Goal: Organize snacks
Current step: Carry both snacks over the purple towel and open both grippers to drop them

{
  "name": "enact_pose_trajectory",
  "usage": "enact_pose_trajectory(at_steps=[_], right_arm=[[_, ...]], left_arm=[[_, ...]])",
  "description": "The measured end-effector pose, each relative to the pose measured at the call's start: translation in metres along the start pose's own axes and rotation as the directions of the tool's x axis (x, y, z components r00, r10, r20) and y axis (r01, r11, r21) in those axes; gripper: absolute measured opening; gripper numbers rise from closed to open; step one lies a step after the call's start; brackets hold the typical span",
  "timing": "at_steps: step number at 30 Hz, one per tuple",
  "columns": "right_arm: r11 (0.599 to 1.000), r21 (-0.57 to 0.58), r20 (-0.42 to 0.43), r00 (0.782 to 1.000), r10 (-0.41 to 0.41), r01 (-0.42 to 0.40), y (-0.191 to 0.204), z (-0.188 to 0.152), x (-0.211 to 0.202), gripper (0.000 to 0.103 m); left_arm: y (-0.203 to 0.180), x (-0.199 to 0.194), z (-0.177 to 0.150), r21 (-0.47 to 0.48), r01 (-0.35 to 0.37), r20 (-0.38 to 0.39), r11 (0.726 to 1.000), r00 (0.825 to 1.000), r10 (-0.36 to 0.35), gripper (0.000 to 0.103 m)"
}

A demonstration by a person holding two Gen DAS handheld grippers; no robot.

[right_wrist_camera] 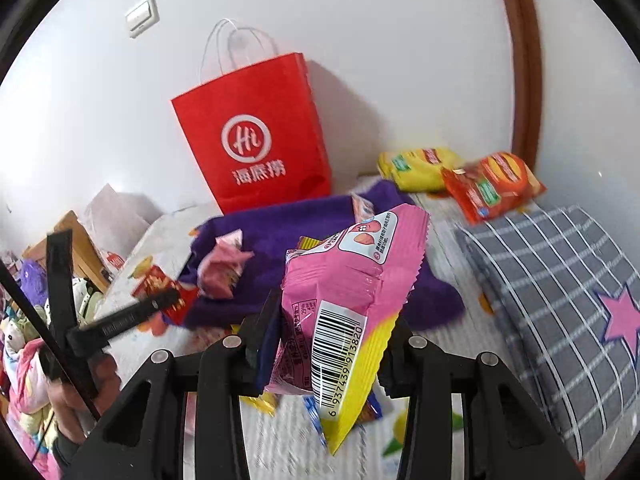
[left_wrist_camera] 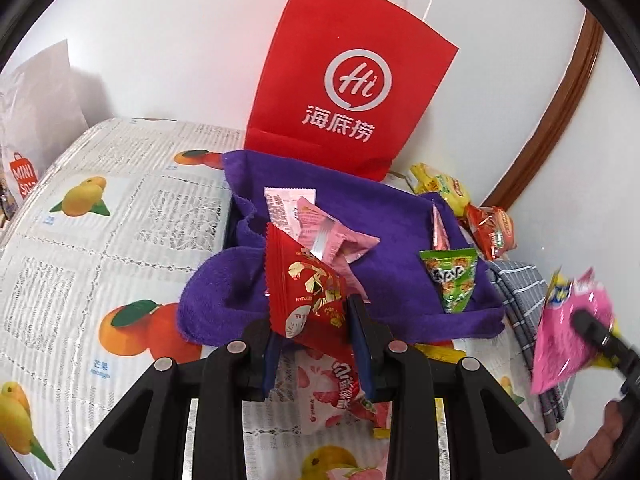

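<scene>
Table (left_wrist_camera: 120,216) covered with a cloth printed with oranges, mangoes and blocks of small text; one caption reads "mango". Against the wall at the far edge stands a red paper bag (left_wrist_camera: 344,80) with white cord handles, bearing a white "Hi" speech-bubble logo above the characters 海底捞. A white bag (left_wrist_camera: 28,120) at the far left corner shows a red "MINI SO" tag. Near the right edge lies a grey checked cushion (right_wrist_camera: 560,300) with a pink star.

In front of the red bag, a purple towel (left_wrist_camera: 392,216) is spread over a container and carries pale pink packets (left_wrist_camera: 320,228), a green packet (left_wrist_camera: 452,276) and a small pink cone packet (left_wrist_camera: 439,232). A yellow snack bag (right_wrist_camera: 416,168) and an orange-red snack bag (right_wrist_camera: 492,188) lie at the far right, between towel and wall; their labels are too small to read.

Left gripper (left_wrist_camera: 318,344): fingers clamped on a red packet (left_wrist_camera: 308,296) with gold floral print, at the towel's near edge. Beneath it lies a strawberry-printed packet (left_wrist_camera: 332,396).

Right gripper (right_wrist_camera: 326,340): fingers clamped on a pink-and-yellow packet (right_wrist_camera: 348,296), held above the table just short of the towel, barcode 6 937439 913820 facing outward.
</scene>
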State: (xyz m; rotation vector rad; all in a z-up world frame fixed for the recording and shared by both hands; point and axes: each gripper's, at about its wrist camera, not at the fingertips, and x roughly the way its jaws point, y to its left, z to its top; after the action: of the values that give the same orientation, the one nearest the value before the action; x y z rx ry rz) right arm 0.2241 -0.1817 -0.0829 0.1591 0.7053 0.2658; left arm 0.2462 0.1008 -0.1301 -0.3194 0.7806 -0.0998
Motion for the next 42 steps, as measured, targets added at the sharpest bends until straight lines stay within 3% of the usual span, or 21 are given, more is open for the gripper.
enact_pose_trajectory(at_steps=[6, 21, 27, 35, 42], right_arm=[[0.999, -0.018, 0.005, 0.999, 0.032, -0.032, 0.016, 0.021, 0.026, 0.04], [0.995, 0.037, -0.064, 0.993, 0.095, -0.093, 0.024, 0.056, 0.123, 0.041], [0.997, 0.027, -0.103, 0.992, 0.077, -0.075, 0.02, 0.042, 0.149, 0.041], [0.996, -0.028, -0.131, 0.988, 0.079, -0.084, 0.028, 0.028, 0.161, 0.041], [0.995, -0.044, -0.173, 0.982, 0.08, -0.088, 0.03, 0.023, 0.173, 0.041]], left_arm=[[-0.003, -0.005, 0.002, 0.035, -0.099, 0.058, 0.994, 0.994, 0.097, 0.03], [0.011, 0.004, 0.002, -0.019, -0.102, 0.031, 0.995, 0.994, 0.103, 0.03], [0.013, 0.005, 0.002, -0.031, -0.132, 0.04, 0.991, 0.99, 0.133, 0.03], [0.018, 0.005, 0.001, -0.071, -0.119, 0.032, 0.99, 0.992, 0.122, 0.03], [0.015, 0.0, 0.004, -0.059, -0.169, 0.062, 0.984, 0.983, 0.172, 0.03]])
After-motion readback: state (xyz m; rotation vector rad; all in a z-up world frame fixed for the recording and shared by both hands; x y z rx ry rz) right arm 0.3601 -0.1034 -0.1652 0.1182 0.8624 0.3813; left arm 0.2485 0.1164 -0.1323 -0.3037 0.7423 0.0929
